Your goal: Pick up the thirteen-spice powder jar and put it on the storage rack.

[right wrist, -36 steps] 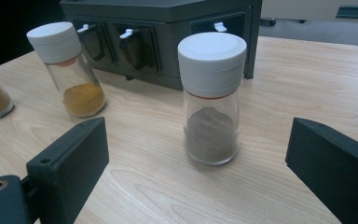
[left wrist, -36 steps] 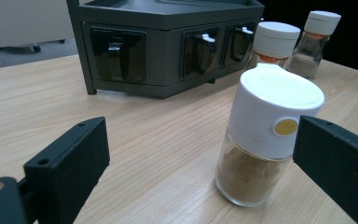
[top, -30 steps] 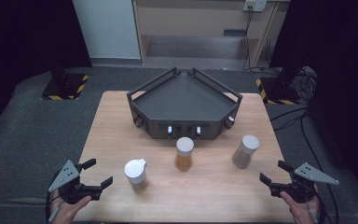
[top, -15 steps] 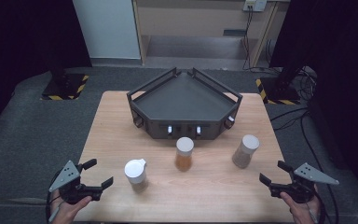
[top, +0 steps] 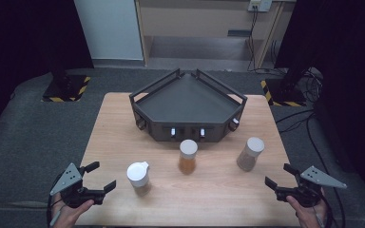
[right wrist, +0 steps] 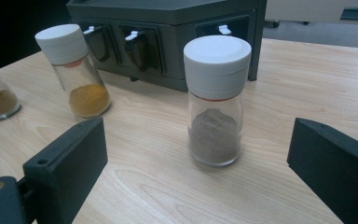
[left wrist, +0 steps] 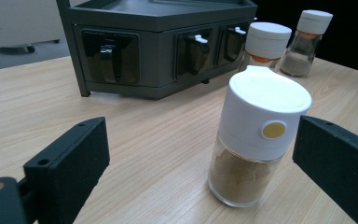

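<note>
White-capped brown spice jar (left wrist: 256,140) bears a yellow dot in the left gripper view; both tongs (top: 96,176) (top: 281,175) gape, released.

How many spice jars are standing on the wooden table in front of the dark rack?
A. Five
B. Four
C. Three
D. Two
C: three white-capped jars stand in a row before the rack: the left jar, the middle jar and the right jar.

Three spice jars (top: 188,155), dark rack (top: 188,106), wooden table (top: 247,199)
</note>
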A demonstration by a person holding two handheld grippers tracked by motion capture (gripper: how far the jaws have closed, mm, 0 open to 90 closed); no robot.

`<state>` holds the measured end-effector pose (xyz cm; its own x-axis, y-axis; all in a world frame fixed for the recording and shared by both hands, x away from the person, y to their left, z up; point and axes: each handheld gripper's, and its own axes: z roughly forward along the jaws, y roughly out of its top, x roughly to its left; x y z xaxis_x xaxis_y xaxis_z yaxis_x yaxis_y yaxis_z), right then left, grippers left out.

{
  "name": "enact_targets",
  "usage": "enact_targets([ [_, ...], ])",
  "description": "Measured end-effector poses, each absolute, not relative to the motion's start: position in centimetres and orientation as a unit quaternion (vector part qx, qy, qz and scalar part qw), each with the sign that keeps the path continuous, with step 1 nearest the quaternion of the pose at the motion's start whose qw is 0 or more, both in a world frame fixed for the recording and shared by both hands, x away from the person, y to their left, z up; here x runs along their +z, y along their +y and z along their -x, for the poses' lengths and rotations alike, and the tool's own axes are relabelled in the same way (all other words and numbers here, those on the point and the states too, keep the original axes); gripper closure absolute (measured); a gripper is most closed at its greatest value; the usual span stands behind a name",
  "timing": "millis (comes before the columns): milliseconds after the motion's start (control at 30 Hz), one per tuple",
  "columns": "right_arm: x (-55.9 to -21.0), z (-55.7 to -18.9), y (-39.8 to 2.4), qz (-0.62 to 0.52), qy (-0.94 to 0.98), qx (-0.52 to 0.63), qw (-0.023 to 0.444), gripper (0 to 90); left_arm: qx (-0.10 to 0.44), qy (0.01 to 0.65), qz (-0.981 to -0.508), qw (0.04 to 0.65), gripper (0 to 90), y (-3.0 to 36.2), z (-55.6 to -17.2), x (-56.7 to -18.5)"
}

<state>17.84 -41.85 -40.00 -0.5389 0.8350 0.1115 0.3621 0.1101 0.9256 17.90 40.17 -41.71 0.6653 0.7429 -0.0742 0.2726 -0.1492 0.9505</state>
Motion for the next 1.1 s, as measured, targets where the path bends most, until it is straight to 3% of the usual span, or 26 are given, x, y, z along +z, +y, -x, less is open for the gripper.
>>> enact_targets([
  [1100,-39.9,-18.0,-41.8,-0.413,0.716,0.515,0.225,2.1,0.179,0.299,-0.770,0.535,1.4,40.9,-20.1,-35.6],
])
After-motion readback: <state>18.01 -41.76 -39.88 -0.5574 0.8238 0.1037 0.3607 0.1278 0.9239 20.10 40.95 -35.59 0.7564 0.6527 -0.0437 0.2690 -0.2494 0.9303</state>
